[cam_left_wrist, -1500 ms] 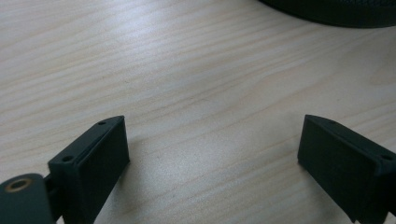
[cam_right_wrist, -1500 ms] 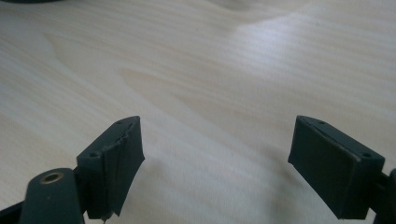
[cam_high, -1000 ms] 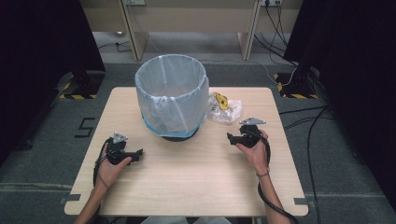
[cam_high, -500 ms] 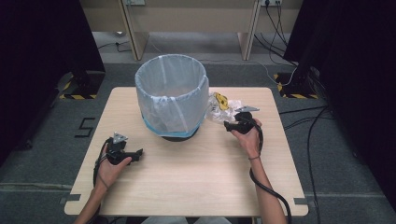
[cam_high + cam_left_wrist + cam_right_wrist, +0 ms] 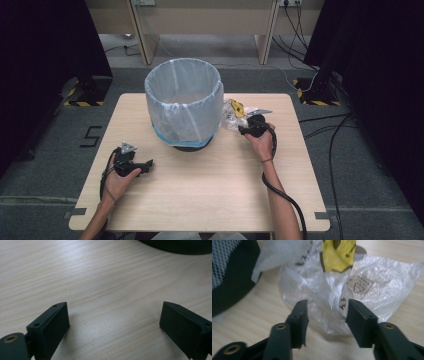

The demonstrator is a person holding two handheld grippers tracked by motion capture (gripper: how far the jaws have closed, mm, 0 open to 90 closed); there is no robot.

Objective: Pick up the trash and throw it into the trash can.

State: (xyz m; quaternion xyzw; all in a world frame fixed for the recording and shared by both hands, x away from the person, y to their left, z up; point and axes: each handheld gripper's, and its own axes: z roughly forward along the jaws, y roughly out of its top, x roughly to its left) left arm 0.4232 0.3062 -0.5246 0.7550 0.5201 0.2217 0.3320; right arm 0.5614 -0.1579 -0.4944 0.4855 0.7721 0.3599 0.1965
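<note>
The right gripper view gets the detail the high view can't: a crumpled clear wrapper [image 5: 342, 297] with a yellow printed patch, its near fold sitting between the half-closed jaws of the right gripper [image 5: 327, 315], which have just been closing in; the pads don't look like they're pinching it yet. From the high view the wrapper [image 5: 231, 116] lies on the table [image 5: 210, 200] just right of the bin [image 5: 184, 102], which has a pale liner and looks bare inside. The right gripper [image 5: 248, 127] reaches forward with the arm stretched out. The left gripper [image 5: 145, 165] rests low at the near left, and its own view shows the jaws wide apart over bare wood.
</note>
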